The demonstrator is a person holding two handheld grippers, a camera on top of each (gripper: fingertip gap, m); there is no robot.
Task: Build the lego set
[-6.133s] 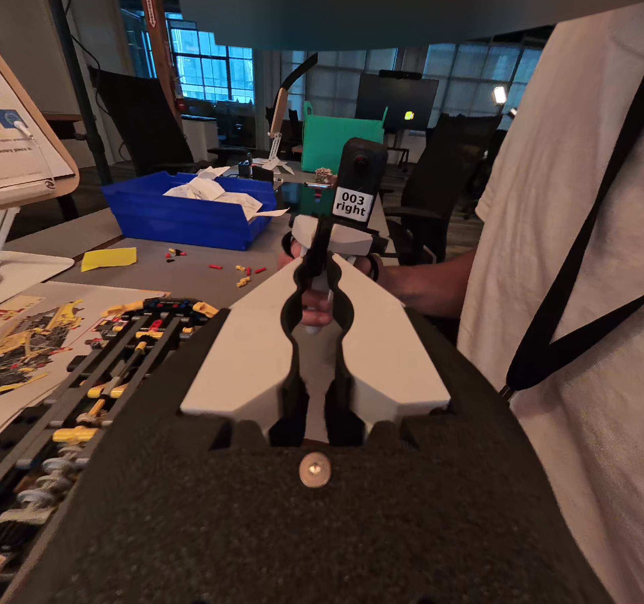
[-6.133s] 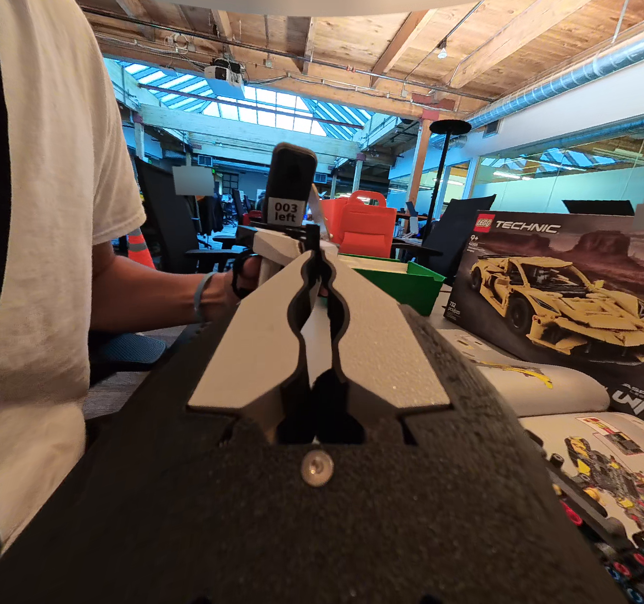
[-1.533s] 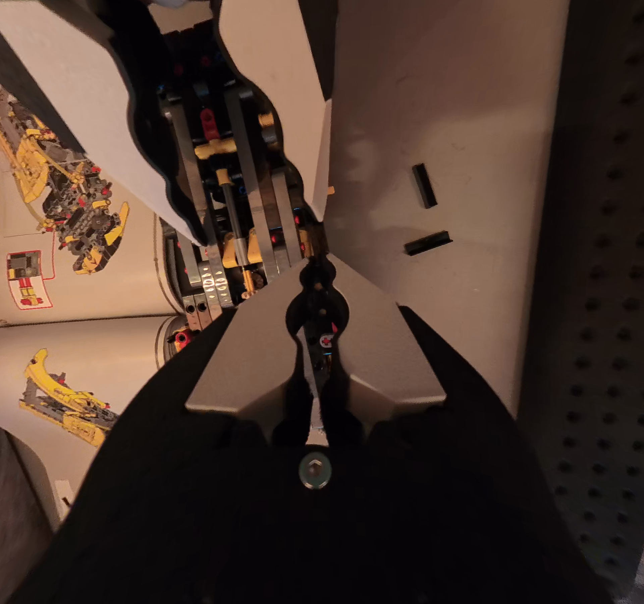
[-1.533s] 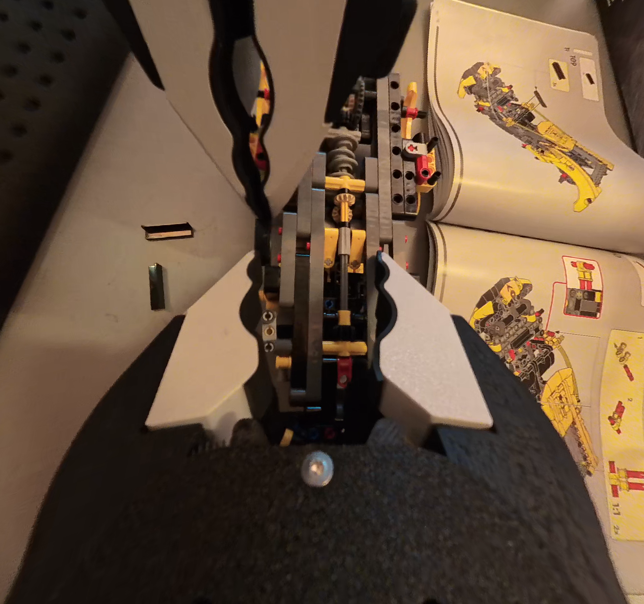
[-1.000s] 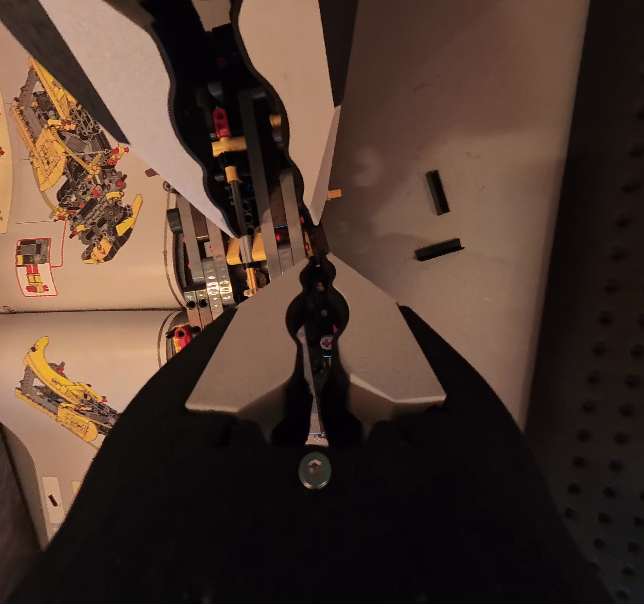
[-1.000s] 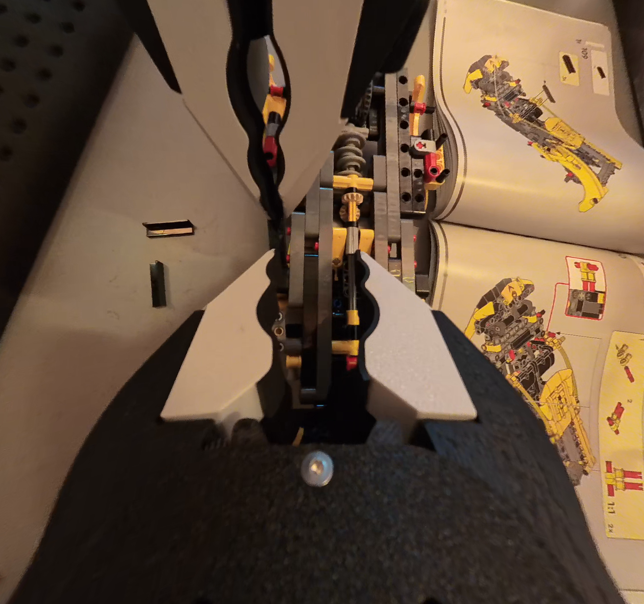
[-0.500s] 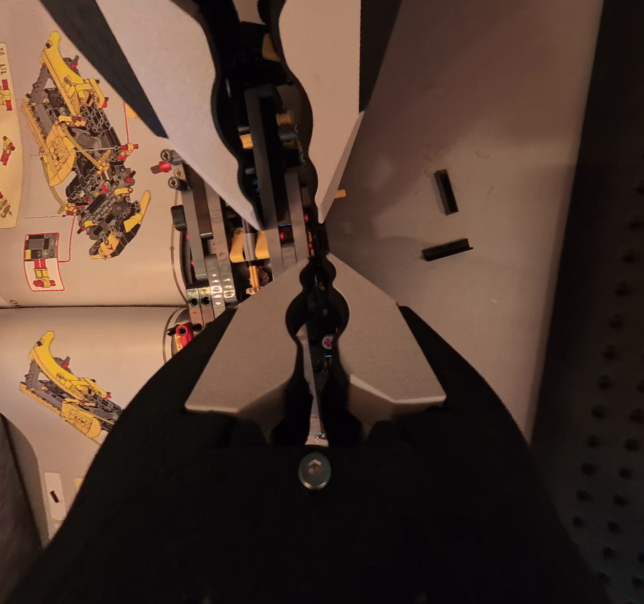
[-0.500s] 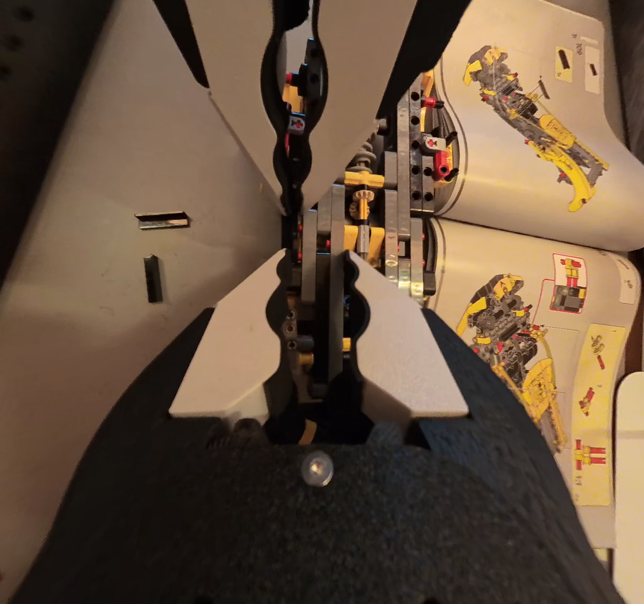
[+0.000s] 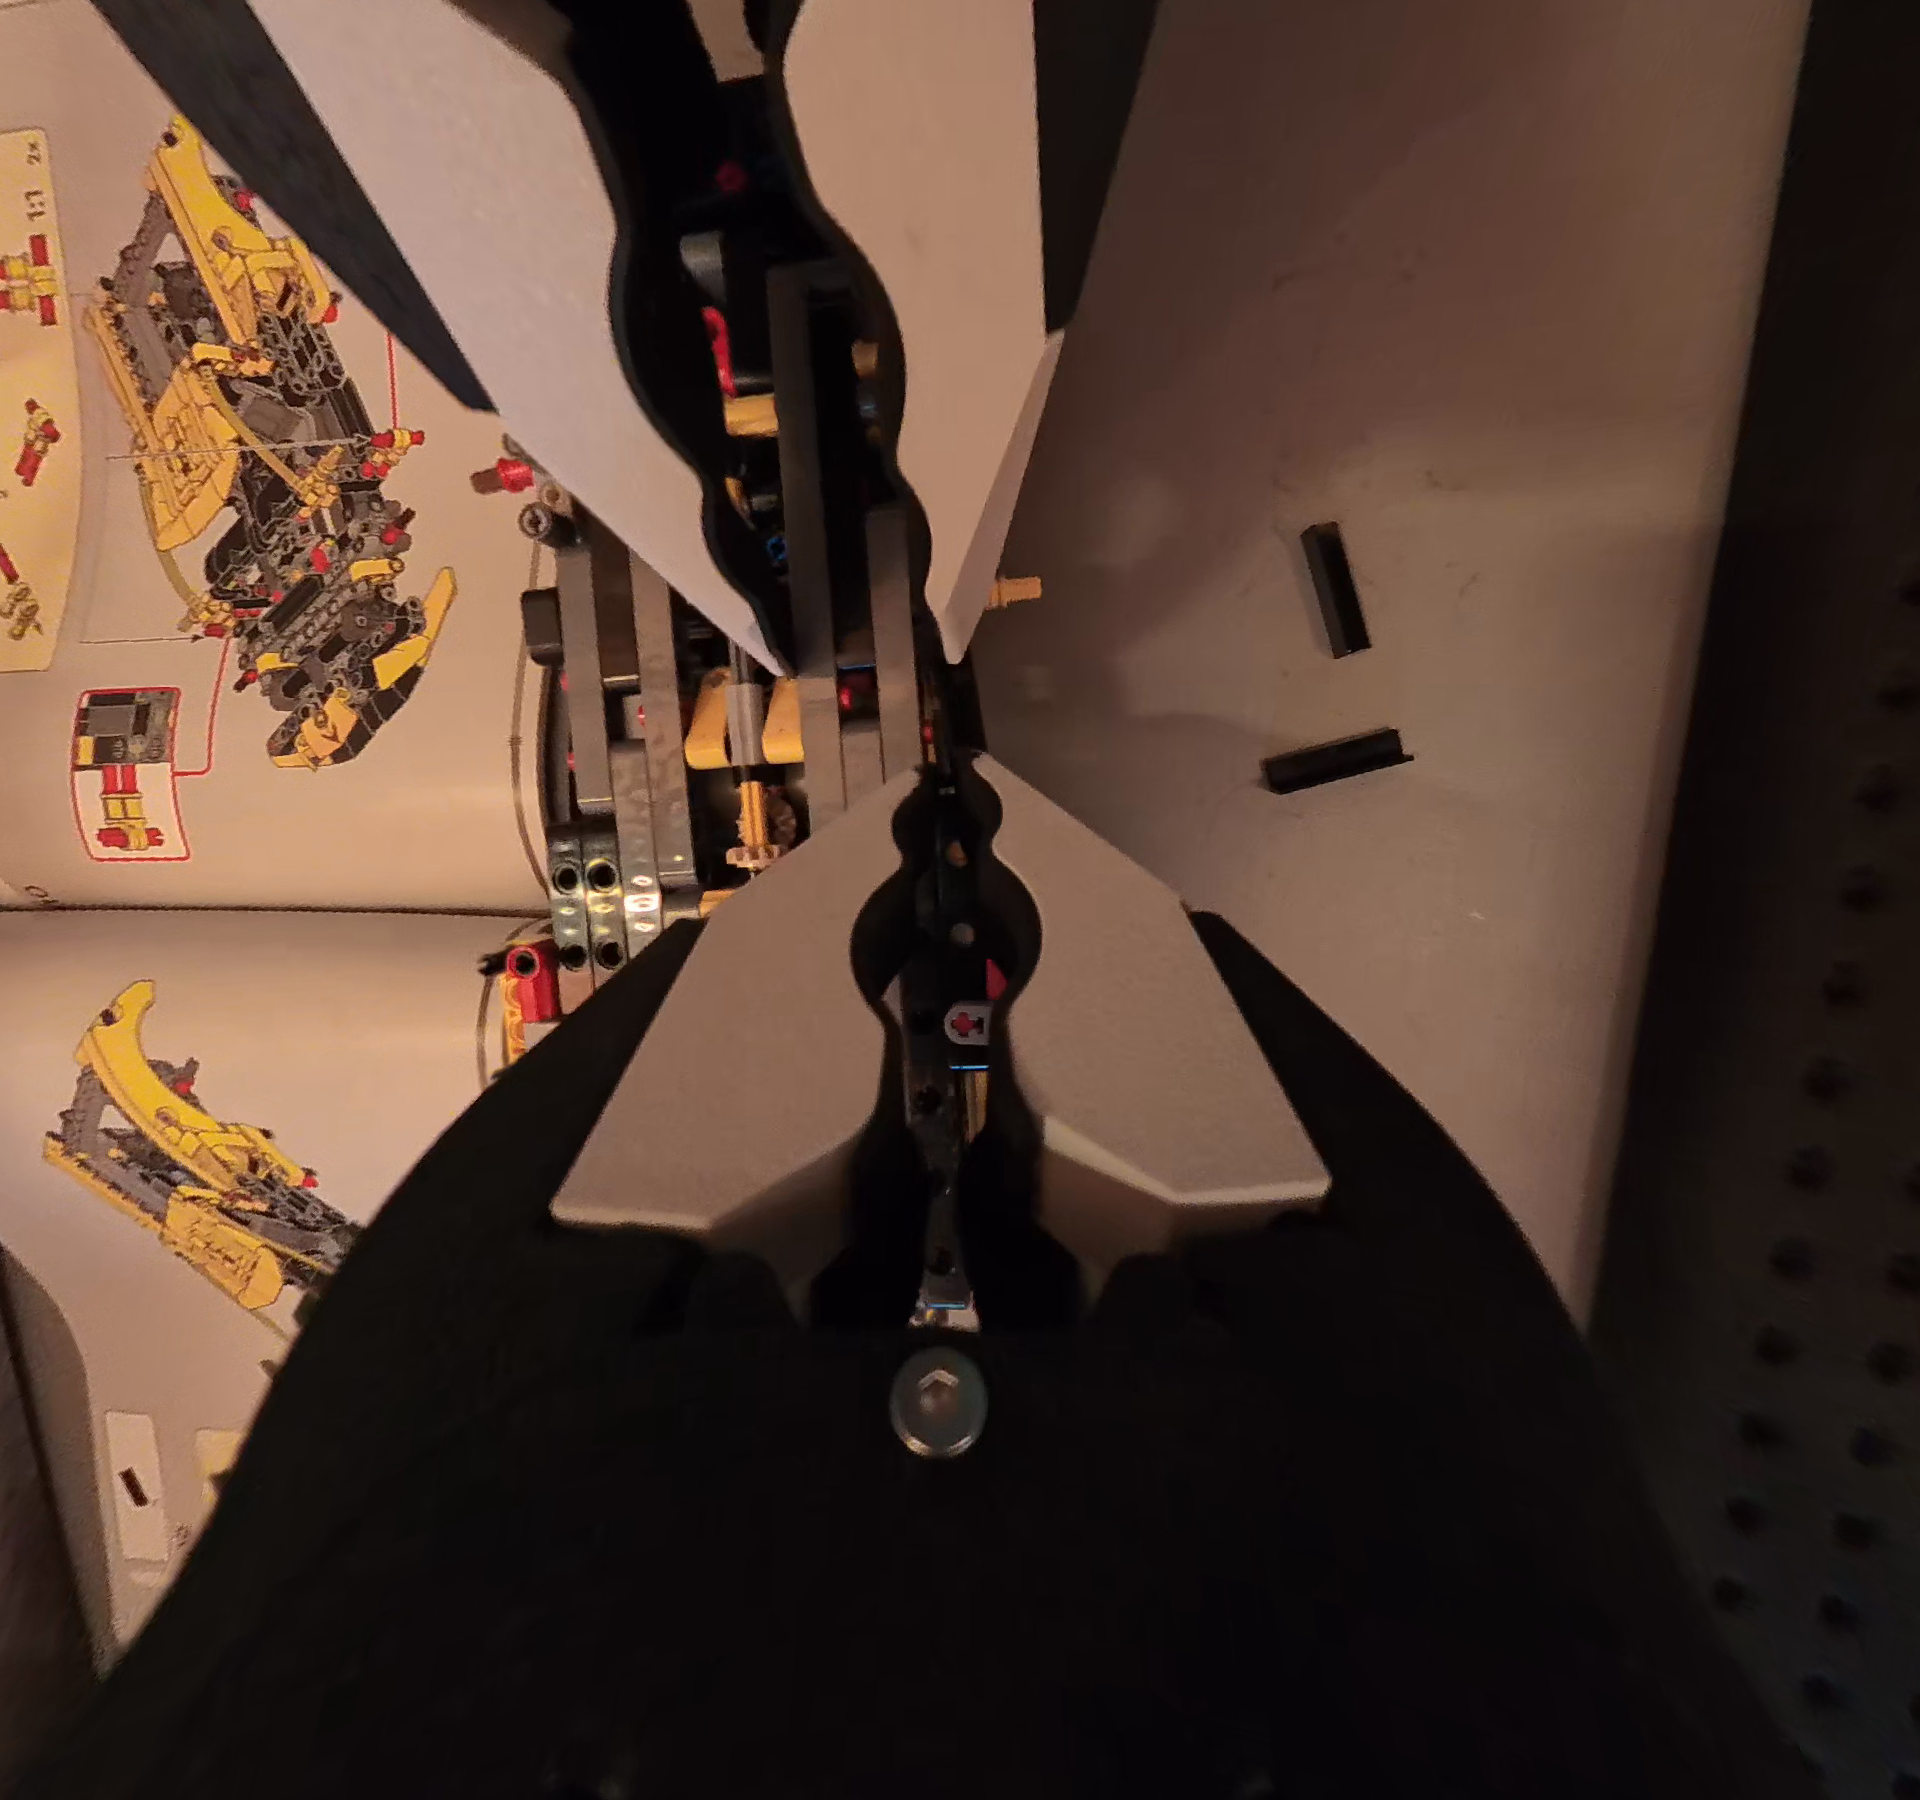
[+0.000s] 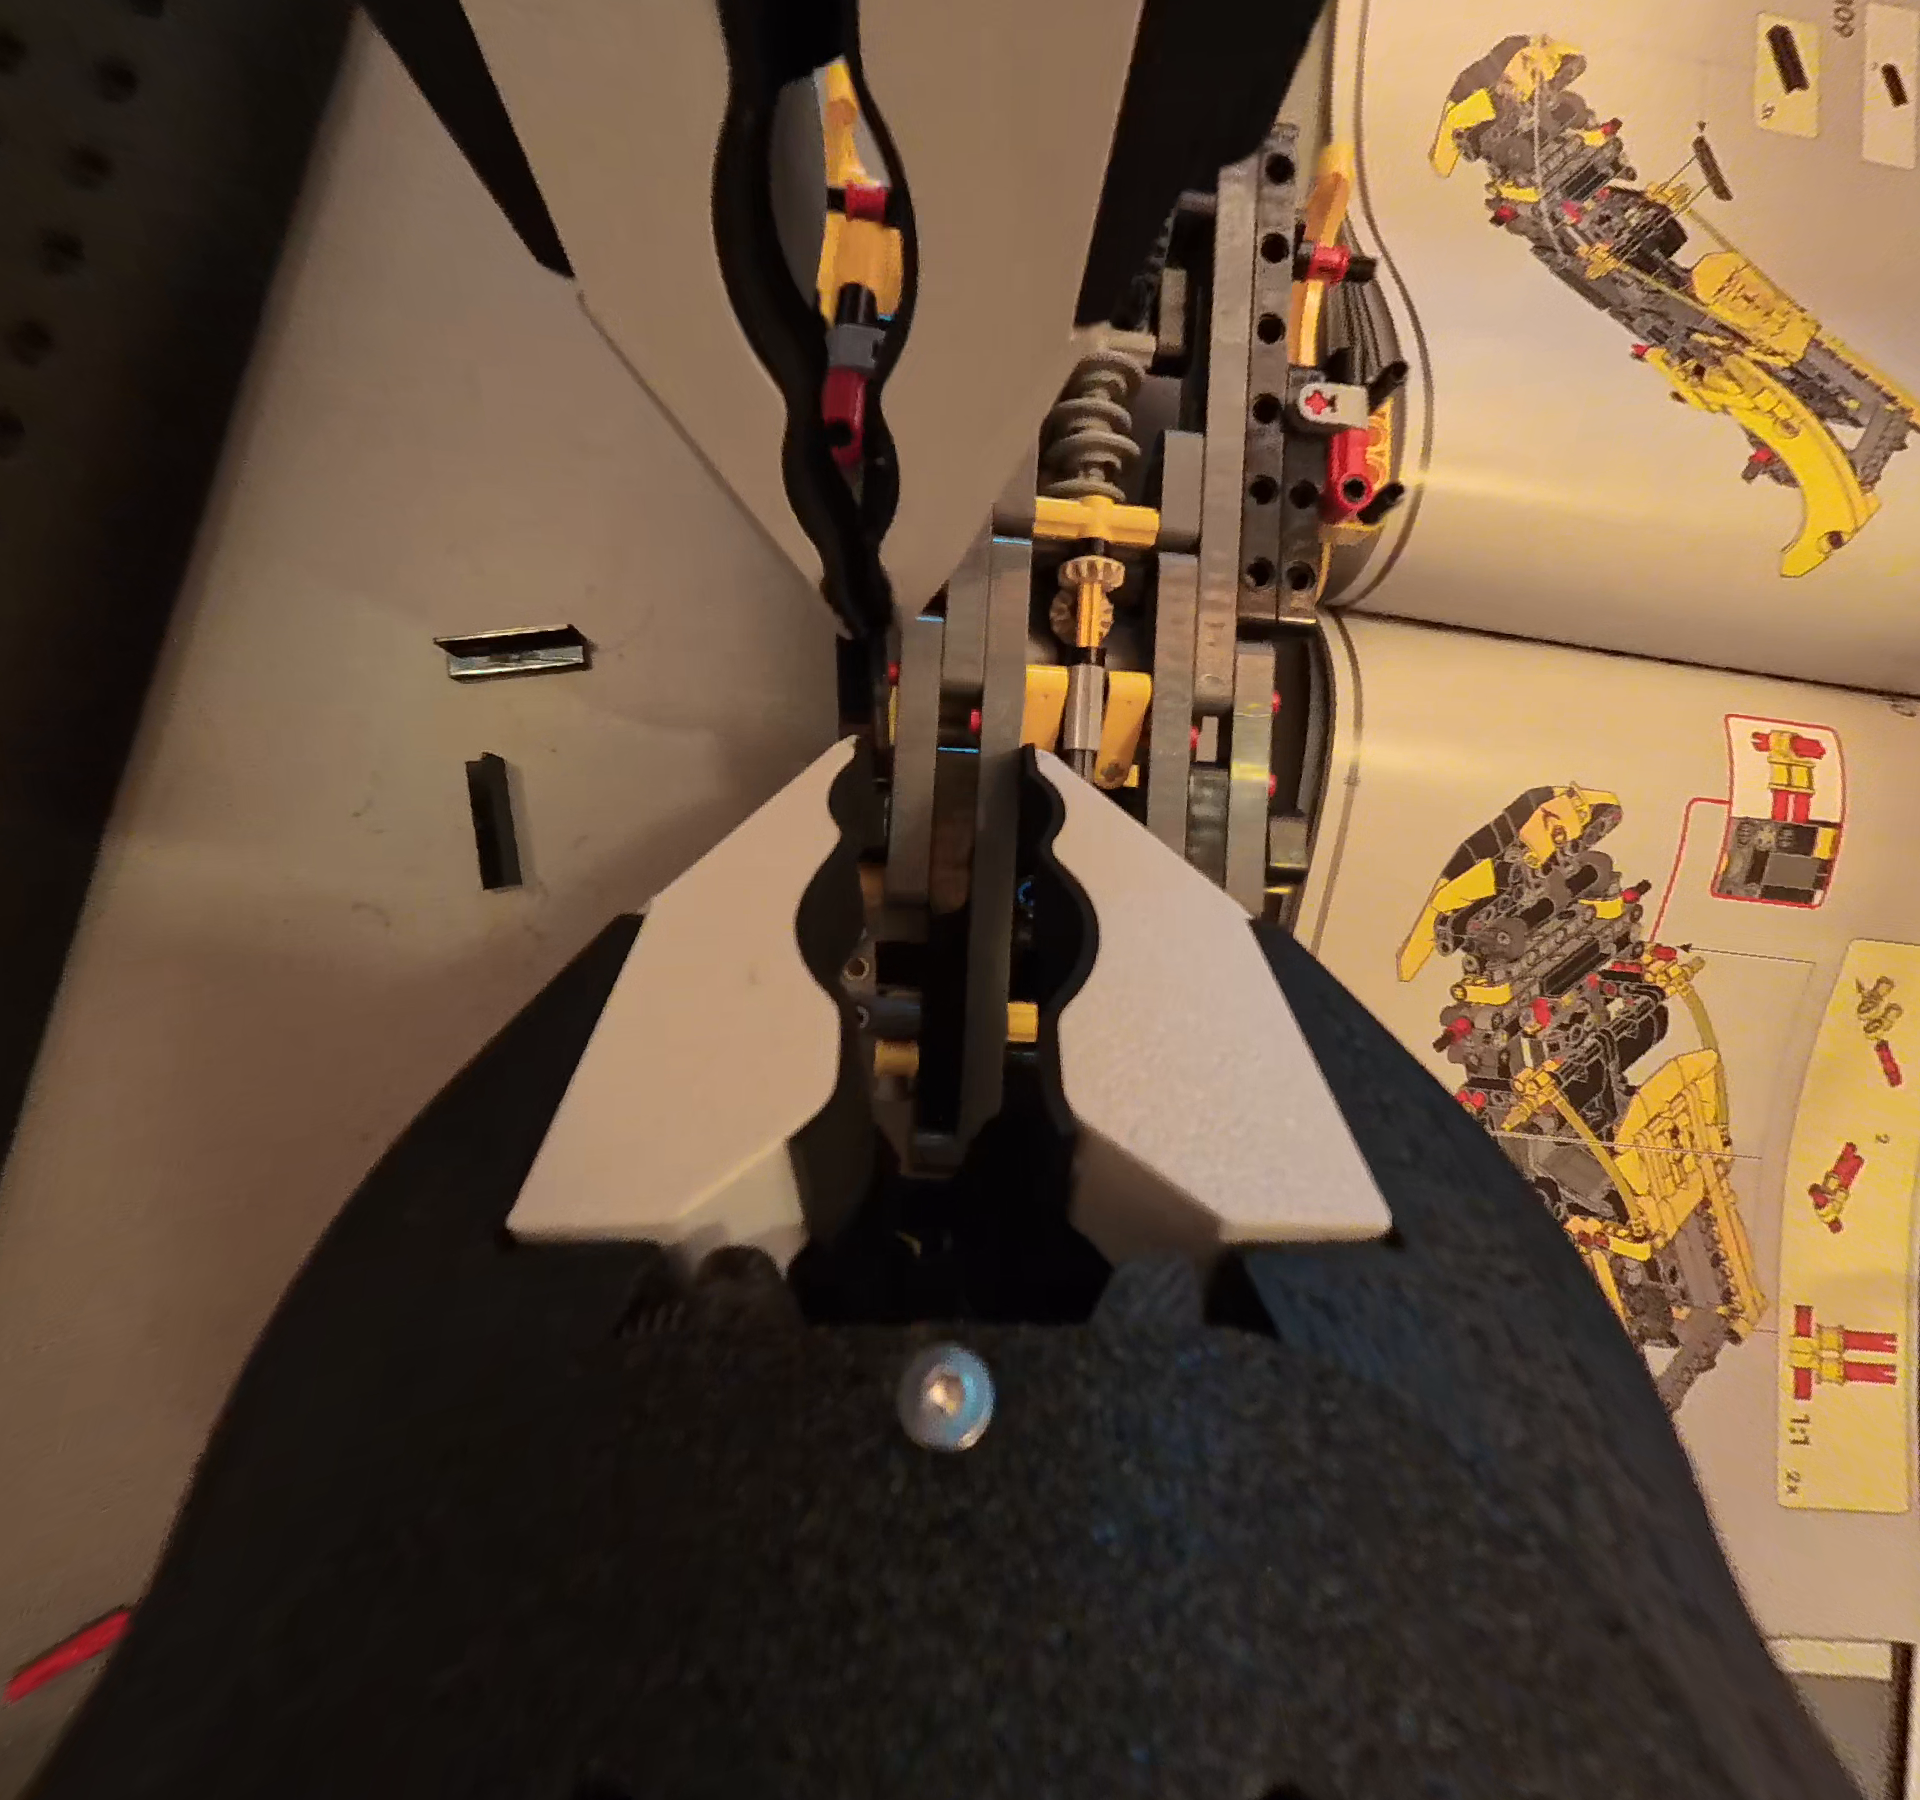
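Note:
A part-built grey, black and yellow lego chassis (image 9: 623, 763) lies on the pale table, its far side on the open booklet. My left gripper (image 9: 945, 771) is shut on a thin black beam along the chassis's edge. My right gripper (image 10: 940, 753) faces it from the other end, shut on two grey beams of the chassis (image 10: 1236, 462). The fingertips of the two grippers nearly meet. In the left wrist view the right gripper (image 9: 862, 659) comes in from the top. In the right wrist view the left gripper (image 10: 878, 620) comes in from the top.
Two loose black pieces (image 9: 1335, 589) (image 9: 1335, 761) lie on the table (image 9: 1403, 296) beside the chassis; they also show in the right wrist view (image 10: 511, 654) (image 10: 494, 820). The open instruction booklet (image 10: 1558, 815) lies on the other side. A dark perforated surface (image 9: 1849, 1023) borders the table. Less than 4 cm separates the two grippers' tips.
My right gripper's jaws have narrowed from wide around the chassis to tight on its two grey beams. Both grippers came down from mid-air earlier. My left gripper has stayed shut.

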